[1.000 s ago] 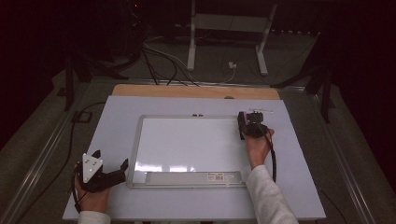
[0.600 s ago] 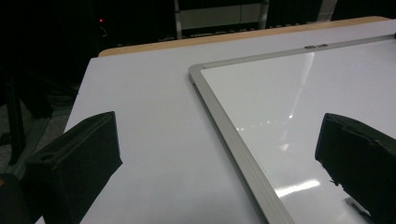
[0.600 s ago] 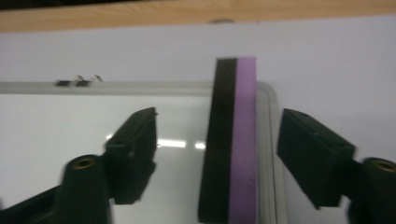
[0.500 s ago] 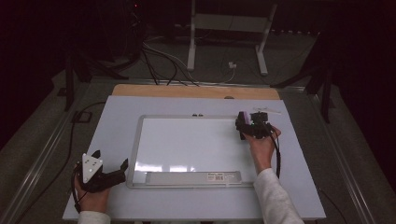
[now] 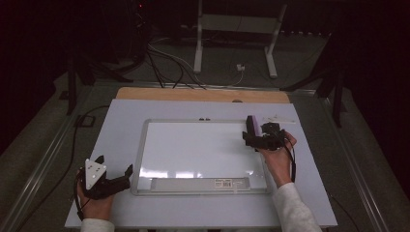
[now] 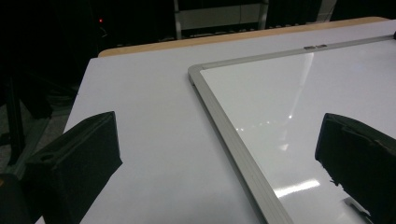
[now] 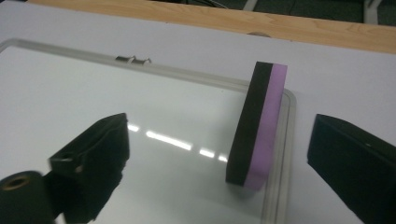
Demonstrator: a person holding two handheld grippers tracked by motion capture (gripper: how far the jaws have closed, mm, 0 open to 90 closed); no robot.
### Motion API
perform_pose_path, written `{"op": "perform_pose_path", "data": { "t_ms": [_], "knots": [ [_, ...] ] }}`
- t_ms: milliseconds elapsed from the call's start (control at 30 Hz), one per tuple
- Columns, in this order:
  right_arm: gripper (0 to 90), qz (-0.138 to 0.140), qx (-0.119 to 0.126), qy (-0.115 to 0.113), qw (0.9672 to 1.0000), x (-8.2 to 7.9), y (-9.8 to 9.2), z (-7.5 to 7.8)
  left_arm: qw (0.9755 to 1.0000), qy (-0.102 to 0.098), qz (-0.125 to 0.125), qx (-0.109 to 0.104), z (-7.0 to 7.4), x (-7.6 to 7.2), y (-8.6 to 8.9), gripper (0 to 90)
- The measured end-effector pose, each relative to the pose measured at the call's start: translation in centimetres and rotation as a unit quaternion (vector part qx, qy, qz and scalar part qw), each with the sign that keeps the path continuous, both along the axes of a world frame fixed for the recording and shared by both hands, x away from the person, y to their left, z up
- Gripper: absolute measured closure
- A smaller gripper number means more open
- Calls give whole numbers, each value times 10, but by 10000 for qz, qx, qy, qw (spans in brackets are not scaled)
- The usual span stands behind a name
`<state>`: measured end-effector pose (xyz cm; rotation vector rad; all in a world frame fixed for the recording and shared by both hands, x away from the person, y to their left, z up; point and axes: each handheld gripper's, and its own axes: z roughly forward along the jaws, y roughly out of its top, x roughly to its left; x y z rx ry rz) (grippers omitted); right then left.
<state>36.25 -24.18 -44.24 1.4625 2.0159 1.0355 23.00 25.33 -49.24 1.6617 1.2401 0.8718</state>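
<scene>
On the whiteboard (image 7: 116,116), eraser (image 7: 257,126) stands on end

We look down on a white table (image 5: 159,111) where a silver-framed whiteboard (image 5: 193,150) lies flat at centre. At about two o'clock on the board, our right gripper (image 5: 256,137) sits beside a purple-and-black eraser (image 5: 252,126) standing on edge near the frame. At about eight o'clock, just off the board's corner, our left gripper (image 5: 116,176) rests on the table, its jaws apart.
</scene>
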Motion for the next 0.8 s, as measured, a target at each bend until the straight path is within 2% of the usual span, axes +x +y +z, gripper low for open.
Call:
{"op": "perform_pose_path", "data": {
  "t_ms": [167, 300, 433, 633, 800],
  "knots": [
    [28, 111, 13, -195, 9997, -17, -11, 9, 10000, -21, 17, -33, 1, -1, 1, 8],
    [22, 213, -207, -412, 9987, -32, -20, 14, 10000, -42, 17, -69, 2, -1, 1, 8],
    [22, 175, -151, -643, 9977, -47, -33, 18, 9999, -60, 22, -120, 2, -1, 2, 8],
    [22, 139, -107, -991, 9949, -70, -48, 5, 9997, -102, 46, -230, 4, -2, 4, 8],
    [22, 228, 88, -1208, 9924, -89, -57, -10, 9995, -143, 66, -289, 5, -2, 6, 8]
  ]
}}
